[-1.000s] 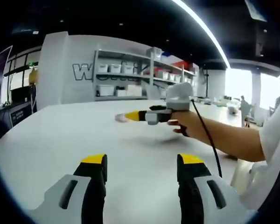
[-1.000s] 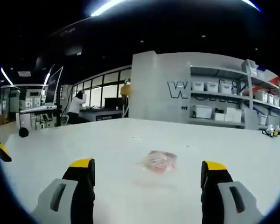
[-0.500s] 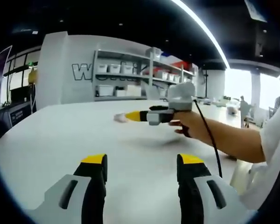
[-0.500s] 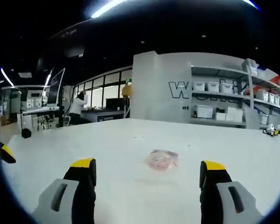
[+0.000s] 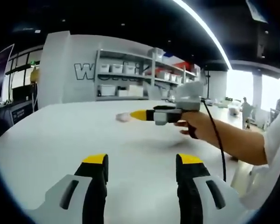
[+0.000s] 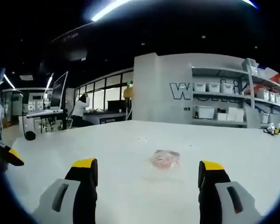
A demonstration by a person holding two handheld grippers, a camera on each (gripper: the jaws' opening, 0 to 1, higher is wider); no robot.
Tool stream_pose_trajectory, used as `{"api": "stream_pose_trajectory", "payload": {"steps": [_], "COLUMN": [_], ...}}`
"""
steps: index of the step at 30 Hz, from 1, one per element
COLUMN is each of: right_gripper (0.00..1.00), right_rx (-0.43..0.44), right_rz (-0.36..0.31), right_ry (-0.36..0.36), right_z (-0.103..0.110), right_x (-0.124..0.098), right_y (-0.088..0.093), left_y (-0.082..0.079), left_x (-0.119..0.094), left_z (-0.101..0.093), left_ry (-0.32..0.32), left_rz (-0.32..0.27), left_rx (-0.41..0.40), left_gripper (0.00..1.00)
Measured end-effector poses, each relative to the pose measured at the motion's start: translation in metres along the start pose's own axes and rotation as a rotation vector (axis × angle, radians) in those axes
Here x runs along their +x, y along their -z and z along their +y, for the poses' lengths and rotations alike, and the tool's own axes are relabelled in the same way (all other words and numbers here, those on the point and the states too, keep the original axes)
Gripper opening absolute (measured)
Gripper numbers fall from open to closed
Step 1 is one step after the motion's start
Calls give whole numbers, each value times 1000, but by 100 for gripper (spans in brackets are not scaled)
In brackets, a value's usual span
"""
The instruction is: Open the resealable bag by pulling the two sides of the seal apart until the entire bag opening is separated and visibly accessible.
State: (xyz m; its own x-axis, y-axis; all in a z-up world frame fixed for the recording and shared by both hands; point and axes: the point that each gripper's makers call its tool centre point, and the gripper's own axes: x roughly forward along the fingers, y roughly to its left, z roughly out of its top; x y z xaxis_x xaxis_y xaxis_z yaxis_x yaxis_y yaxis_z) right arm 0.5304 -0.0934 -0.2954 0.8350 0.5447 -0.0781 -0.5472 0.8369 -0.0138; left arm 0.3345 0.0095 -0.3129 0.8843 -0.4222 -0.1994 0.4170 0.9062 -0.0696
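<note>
Right gripper (image 6: 147, 175) slightly nearer the bag (image 6: 165, 159), both grippers' jaws wide apart, empty, above the table (image 6: 112, 149).

Long white ceiling light strips (image 5: 203, 30) are glowing overhead. Grey metal shelving (image 6: 219, 102) holding white storage bins (image 6: 203, 112) is standing against the pale lettered wall (image 6: 158, 88).

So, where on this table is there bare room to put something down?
The white table is bare nearly everywhere: between the right claw and the resealable bag, and the wide stretch left of the bag. Also before the left claw. The bag's own spot is taken.
</note>
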Motion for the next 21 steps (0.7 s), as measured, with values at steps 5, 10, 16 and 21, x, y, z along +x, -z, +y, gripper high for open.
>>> {"api": "stream_pose_trajectory", "payload": {"steps": [5,10,16,21], "right_gripper": [90,89,87,87], "right_rx": [15,32,39,45], "right_rz": [-9,-15,-22,-30], "right_ry": [-3,-5,-8,-13], "right_z": [0,-2,4,8], "right_x": [-8,-15,-24,-29], "right_y": [0,0,1,0], "left_y": [2,5,6,6], "left_x": [1,2,2,1], "left_z": [-2,-5,-6,-6], "left_ry": [5,12,17,15], "left_rz": [4,9,10,12], "left_rx": [1,1,0,-2], "left_gripper": [59,59,59,59]}}
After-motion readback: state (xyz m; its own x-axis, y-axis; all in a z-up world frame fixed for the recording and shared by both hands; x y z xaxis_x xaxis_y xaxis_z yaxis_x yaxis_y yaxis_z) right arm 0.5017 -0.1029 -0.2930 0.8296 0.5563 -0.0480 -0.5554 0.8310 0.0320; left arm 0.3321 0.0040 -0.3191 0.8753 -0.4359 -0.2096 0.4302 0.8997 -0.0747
